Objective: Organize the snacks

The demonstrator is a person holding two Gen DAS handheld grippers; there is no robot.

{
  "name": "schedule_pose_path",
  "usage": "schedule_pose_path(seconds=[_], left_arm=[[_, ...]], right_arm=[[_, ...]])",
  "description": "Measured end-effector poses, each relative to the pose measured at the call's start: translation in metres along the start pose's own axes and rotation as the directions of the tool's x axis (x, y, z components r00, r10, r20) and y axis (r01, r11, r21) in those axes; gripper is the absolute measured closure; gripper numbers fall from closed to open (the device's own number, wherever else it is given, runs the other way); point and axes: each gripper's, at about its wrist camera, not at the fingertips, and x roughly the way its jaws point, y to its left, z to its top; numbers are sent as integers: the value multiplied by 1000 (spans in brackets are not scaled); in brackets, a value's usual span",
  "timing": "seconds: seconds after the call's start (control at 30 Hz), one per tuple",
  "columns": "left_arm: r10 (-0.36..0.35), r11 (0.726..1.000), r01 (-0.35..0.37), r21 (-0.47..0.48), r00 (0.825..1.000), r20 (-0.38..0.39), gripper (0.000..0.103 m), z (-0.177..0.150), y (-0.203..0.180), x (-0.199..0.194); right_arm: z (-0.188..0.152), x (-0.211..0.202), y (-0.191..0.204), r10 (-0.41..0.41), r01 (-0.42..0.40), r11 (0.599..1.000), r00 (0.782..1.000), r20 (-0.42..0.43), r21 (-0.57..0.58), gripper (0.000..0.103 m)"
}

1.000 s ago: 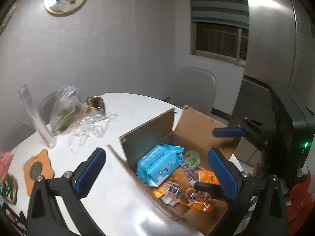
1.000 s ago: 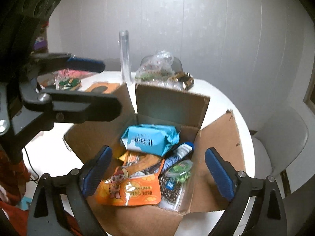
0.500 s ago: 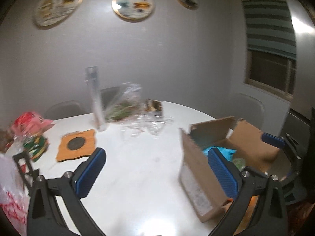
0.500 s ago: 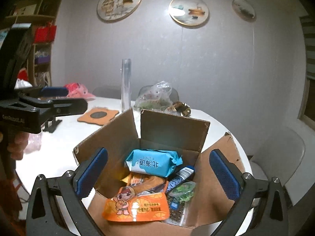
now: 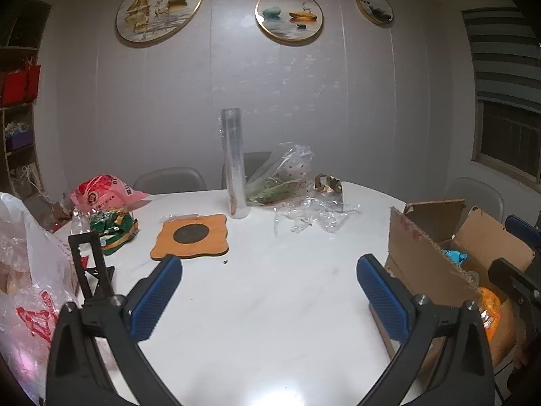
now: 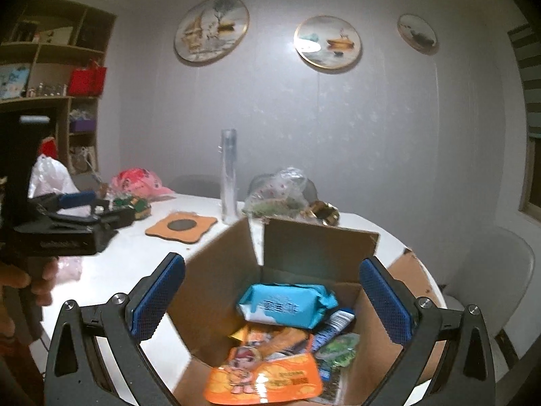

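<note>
An open cardboard box (image 6: 314,247) stands on the white table's right side and holds a blue packet (image 6: 287,306), an orange pouch (image 6: 267,379) and other snacks. The box also shows at the right of the left wrist view (image 5: 426,257). My right gripper (image 6: 270,301) is open and empty, hovering over the box. My left gripper (image 5: 270,297) is open and empty above the bare table top, left of the box. A green snack bag (image 5: 113,228) and a pink bag (image 5: 101,193) lie at the table's far left.
A tall clear tube (image 5: 233,165) stands at the back middle, next to a clear plastic bag of greens (image 5: 284,179) and crumpled wrap (image 5: 314,213). An orange coaster (image 5: 191,235) lies left of centre. A white plastic bag (image 5: 30,270) and a black stand (image 5: 91,264) sit at the near left.
My left gripper has swung left, away from the box, and now faces the table and the wall. My right gripper has tilted up and stays over the box. Both stay open.
</note>
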Motion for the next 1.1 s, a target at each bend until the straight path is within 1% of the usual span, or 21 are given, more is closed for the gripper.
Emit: schedule_pose_path(seconds=[0.07, 0.23, 0.63, 1.1], left_arm=[[4, 1000, -4, 2, 1000, -3, 1, -1, 1, 2], [-9, 1000, 9, 0, 1000, -12, 1, -1, 2, 5], [-9, 1000, 9, -4, 1000, -18, 1, -3, 2, 6], [-14, 1000, 14, -1, 1000, -18, 1, -3, 0, 5]], right_arm=[[0, 0, 6, 24, -24, 1000, 1000, 2, -12, 0], [-1, 6, 15, 43, -43, 999, 999, -11, -26, 0], [-6, 11, 17, 49, -48, 999, 998, -41, 22, 0], [-4, 4, 20, 39, -39, 999, 999, -33, 20, 0]])
